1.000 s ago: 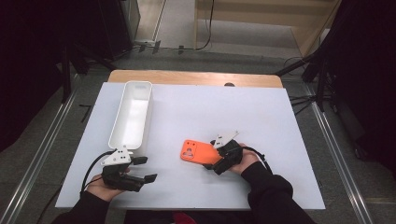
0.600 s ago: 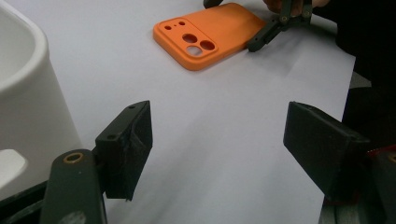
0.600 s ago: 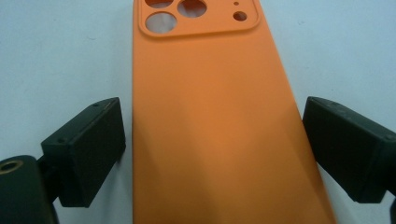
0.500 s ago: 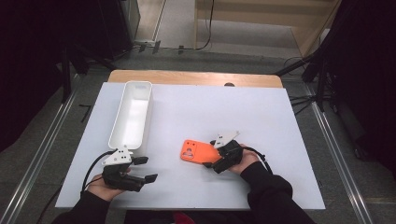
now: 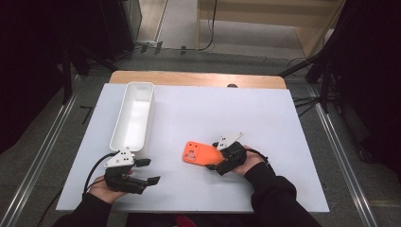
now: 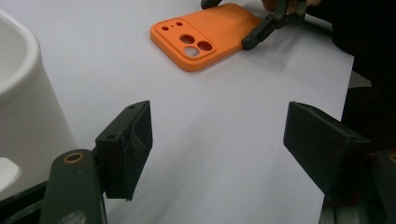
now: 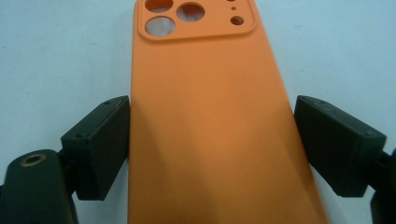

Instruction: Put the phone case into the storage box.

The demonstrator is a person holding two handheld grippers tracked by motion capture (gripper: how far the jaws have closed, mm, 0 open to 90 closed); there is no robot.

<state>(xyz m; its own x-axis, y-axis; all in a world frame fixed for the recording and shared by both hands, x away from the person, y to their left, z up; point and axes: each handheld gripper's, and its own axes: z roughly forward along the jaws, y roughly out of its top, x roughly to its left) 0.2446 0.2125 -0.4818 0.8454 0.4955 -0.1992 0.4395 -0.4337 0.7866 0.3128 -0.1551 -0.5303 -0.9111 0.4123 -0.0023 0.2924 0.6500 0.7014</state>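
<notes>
An orange phone case lies flat on the white table sheet, camera holes toward the left. My right gripper straddles its right end. In the right gripper view the case fills the gap, and both black pads lie against its long edges. These jaws have just been closing on the case. My left gripper rests near the front left edge, open, with only bare sheet between its jaws. From there the case lies farther off, with the other gripper's finger at its end.
A long white tray stands lengthwise at the left of the sheet, just beyond my left gripper; its wall is close on the left in the left gripper view. A wooden table edge runs along the back.
The right gripper's jaws have drawn in slightly around the case. Neither hand nor the case has moved.
</notes>
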